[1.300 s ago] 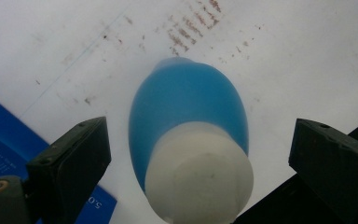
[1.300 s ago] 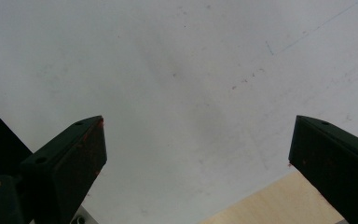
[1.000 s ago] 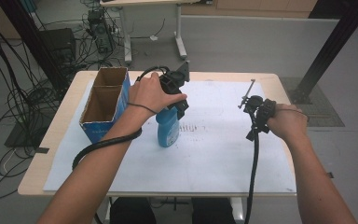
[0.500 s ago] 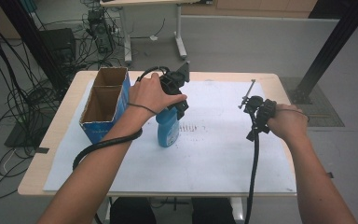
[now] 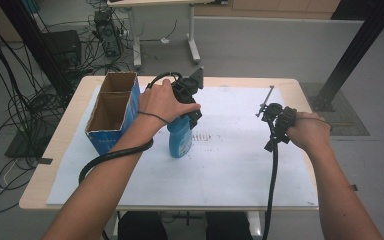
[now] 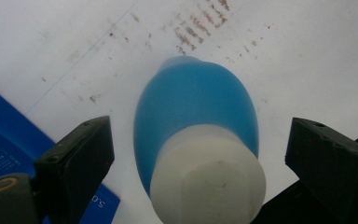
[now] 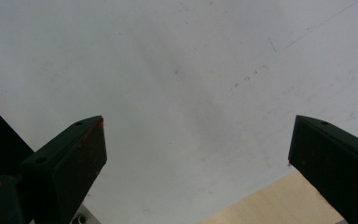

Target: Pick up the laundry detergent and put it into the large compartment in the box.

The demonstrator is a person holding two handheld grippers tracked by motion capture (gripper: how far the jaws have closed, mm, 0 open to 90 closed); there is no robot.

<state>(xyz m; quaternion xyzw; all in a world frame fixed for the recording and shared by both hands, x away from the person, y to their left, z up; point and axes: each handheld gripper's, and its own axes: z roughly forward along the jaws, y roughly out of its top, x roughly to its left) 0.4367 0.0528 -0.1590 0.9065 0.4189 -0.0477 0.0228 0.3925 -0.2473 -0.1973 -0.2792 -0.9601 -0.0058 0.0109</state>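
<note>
A blue bottle (image 5: 181, 141) with a white cap stands upright on the white paper sheet (image 5: 230, 165), left of the table's middle. My left gripper (image 5: 188, 116) hovers right over its top. In the left gripper view the bottle (image 6: 193, 107) and its cap (image 6: 209, 186) sit between the two black jaws, which stand wide with a gap on either side; the left gripper (image 6: 198, 140) is open. At the table's right side my right gripper (image 5: 274, 120) is held low over bare paper. In its own view the right gripper (image 7: 198, 140) is open with nothing between the jaws.
A tall open cardboard box (image 5: 111, 107) with blue sides stands at the table's left, close to the bottle; its blue side (image 6: 0, 135) also appears in the left gripper view. Cables trail from both grippers. The wooden table edge (image 7: 279, 200) lies near the right gripper.
</note>
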